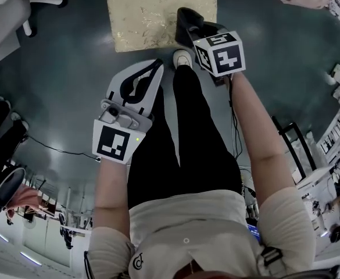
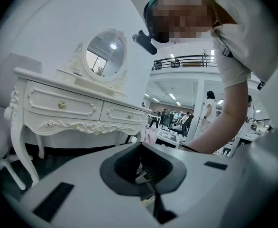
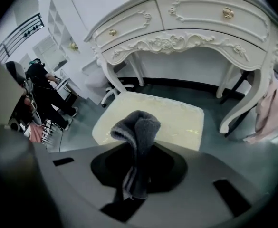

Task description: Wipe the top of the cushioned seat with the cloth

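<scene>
The cushioned seat (image 1: 149,13) is a cream, gold-patterned square on the dark floor ahead of my feet. In the right gripper view the seat (image 3: 177,120) lies just below the white dressing table (image 3: 186,27). My right gripper (image 1: 190,31) hangs over the seat's near right edge, shut on a dark grey cloth (image 3: 139,127) that stands bunched up out of the jaws. That gripper (image 3: 138,151) is a little above the cushion; I cannot tell if the cloth touches it. My left gripper (image 1: 152,68) is held back over my left leg, short of the seat, its jaws together and holding nothing.
The dressing table (image 2: 72,108) with an oval mirror (image 2: 105,56) stands behind the seat. A white chair (image 1: 18,4) is at the far left, a pink garment (image 3: 269,108) hangs by the table's right leg, and a cable (image 1: 59,150) crosses the floor at left.
</scene>
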